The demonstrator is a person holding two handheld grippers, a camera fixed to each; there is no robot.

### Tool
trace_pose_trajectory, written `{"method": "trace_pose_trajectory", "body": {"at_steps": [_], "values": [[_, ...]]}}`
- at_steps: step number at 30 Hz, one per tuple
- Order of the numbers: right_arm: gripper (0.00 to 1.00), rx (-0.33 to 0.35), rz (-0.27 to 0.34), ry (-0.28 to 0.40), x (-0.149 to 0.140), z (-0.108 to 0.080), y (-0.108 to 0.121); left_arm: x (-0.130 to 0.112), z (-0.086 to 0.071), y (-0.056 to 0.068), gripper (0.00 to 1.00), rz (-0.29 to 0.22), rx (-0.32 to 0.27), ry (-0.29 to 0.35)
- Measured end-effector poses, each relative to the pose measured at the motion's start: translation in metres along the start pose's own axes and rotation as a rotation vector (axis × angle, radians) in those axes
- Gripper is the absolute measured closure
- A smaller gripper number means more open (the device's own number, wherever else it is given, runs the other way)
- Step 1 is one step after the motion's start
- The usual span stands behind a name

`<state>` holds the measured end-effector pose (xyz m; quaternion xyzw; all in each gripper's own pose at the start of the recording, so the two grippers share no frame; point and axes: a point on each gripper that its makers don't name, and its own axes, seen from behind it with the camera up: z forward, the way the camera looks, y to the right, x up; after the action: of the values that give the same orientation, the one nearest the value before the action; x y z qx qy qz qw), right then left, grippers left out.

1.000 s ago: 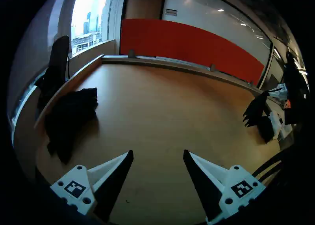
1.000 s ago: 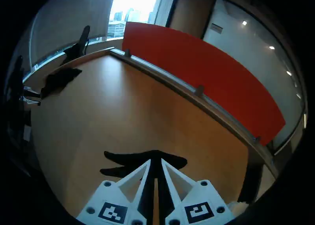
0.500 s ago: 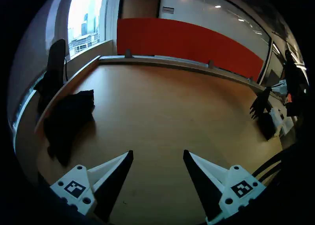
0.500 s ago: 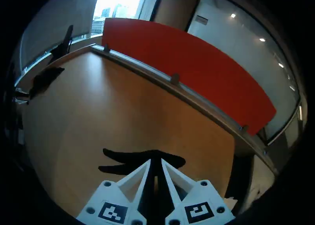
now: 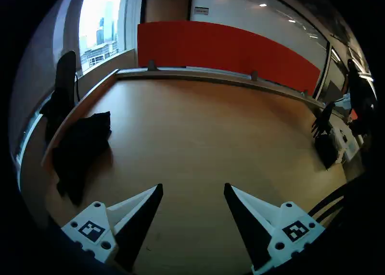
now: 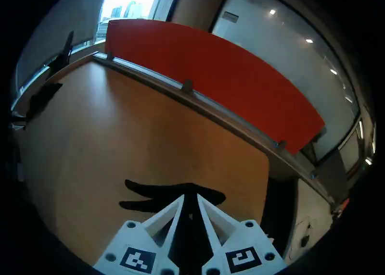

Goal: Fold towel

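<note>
My right gripper (image 6: 190, 198) is shut on a black towel (image 6: 166, 192), whose dark edge spreads out on both sides just past the fingertips, above the wooden table (image 6: 120, 131). In the left gripper view the same dark cloth (image 5: 321, 123) is raised at the table's far right end. My left gripper (image 5: 192, 186) stands open over the table (image 5: 202, 126) with nothing between its fingers. A second heap of black cloth (image 5: 79, 145) lies at the table's left edge, left of the left gripper, and appears small and far off (image 6: 41, 94) in the right gripper view.
A red divider panel (image 5: 226, 46) on a grey rail runs along the table's far edge. A dark office chair (image 5: 65, 78) stands beyond the left edge by the window. Past the table's right end (image 6: 269, 188) the floor drops away.
The right gripper view has swung to the right along the red panel, with the towel still held. In the left gripper view the held cloth has moved farther right; the left gripper stays open.
</note>
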<state>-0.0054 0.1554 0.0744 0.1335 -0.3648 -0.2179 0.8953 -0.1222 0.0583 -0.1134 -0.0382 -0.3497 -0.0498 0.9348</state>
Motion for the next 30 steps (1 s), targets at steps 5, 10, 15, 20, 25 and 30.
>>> {"method": "trace_pose_trajectory", "body": {"at_steps": [5, 10, 15, 20, 25, 30], "values": [[0.95, -0.014, 0.008, -0.008, -0.007, -0.003, 0.010, -0.001, 0.000, 0.003, 0.06, 0.002, -0.003, -0.002], [0.95, -0.022, 0.016, -0.011, -0.014, -0.006, 0.014, 0.001, -0.002, 0.005, 0.06, 0.011, -0.004, -0.001], [0.95, -0.031, 0.029, -0.019, -0.025, -0.011, 0.020, 0.004, -0.003, 0.006, 0.06, 0.021, -0.006, 0.003], [0.95, -0.044, 0.050, -0.035, -0.045, -0.016, 0.030, 0.005, -0.004, 0.010, 0.06, 0.030, -0.009, 0.004], [0.95, -0.060, 0.070, -0.062, -0.072, -0.024, 0.039, 0.006, -0.004, 0.015, 0.06, 0.039, -0.016, 0.004], [0.95, -0.068, 0.094, -0.090, -0.101, -0.031, 0.041, 0.005, -0.004, 0.021, 0.06, 0.046, -0.025, 0.004]]}}
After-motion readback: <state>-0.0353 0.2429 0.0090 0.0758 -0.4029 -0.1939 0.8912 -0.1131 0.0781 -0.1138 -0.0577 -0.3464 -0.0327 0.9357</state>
